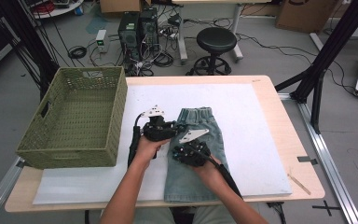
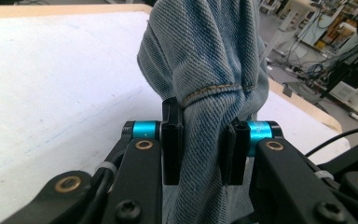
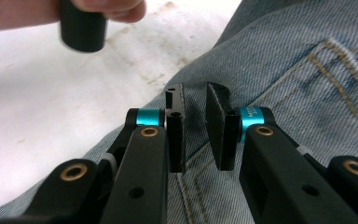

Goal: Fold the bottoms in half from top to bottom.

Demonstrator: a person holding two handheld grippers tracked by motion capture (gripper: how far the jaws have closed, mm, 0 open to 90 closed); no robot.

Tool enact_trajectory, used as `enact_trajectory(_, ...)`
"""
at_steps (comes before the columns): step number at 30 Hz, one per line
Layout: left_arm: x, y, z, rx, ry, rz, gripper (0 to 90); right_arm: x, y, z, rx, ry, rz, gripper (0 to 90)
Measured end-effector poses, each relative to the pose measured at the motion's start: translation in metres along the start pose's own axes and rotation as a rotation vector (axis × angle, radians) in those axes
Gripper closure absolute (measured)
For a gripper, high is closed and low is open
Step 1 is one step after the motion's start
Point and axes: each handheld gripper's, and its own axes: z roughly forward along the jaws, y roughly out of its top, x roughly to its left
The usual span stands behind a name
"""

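Light-blue denim shorts (image 1: pixel 196 179) lie on the white mat (image 1: pixel 251 130), waistband at the far end. My left gripper (image 1: pixel 179 126) is at the shorts' left edge just below the waistband. In the left gripper view the left gripper (image 2: pixel 199 140) is shut on a bunched fold of the denim (image 2: pixel 205 46), which rises above the pads. My right gripper (image 1: pixel 177 152) hovers close behind it, over the shorts' left side. In the right gripper view the right gripper (image 3: pixel 196 126) has a narrow gap between its jaws. Flat denim (image 3: pixel 284 56) with a pocket seam lies beneath, nothing pinched.
A green woven basket (image 1: pixel 117 116) stands on the table's left end, touching the mat. A thin wooden stick (image 1: pixel 299 183) lies near the table's right front corner. The left hand's black handle (image 3: pixel 81 28) hangs just ahead of the right gripper. Behind the table stands a black stool (image 1: pixel 216 42).
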Motion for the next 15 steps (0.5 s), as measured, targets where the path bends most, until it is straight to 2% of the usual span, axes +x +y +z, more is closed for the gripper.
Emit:
enact_trajectory(3,-0.002,-0.003,-0.005,0.003,-0.008,0.017,73.8,0.001,-0.004,0.003,0.041,-0.018,-0.029,79.9)
enact_trajectory(5,-0.004,-0.006,-0.009,-0.005,-0.008,0.029,73.9,-0.002,-0.006,0.001,0.049,-0.023,-0.017,79.8)
enact_trajectory(8,-0.003,-0.006,-0.014,-0.014,-0.003,0.027,74.0,-0.009,-0.011,-0.014,0.019,-0.039,-0.001,79.3)
enact_trajectory(9,-0.003,-0.006,-0.015,-0.013,-0.002,0.027,74.0,-0.012,-0.014,-0.018,0.017,-0.057,0.000,79.4)
enact_trajectory(12,-0.004,-0.008,-0.016,0.001,-0.005,0.045,74.0,-0.025,-0.024,-0.022,0.053,-0.094,0.015,80.0)
enact_trajectory(15,-0.009,-0.008,-0.015,0.006,-0.010,0.067,74.0,-0.031,-0.033,-0.026,0.063,-0.129,0.021,80.1)
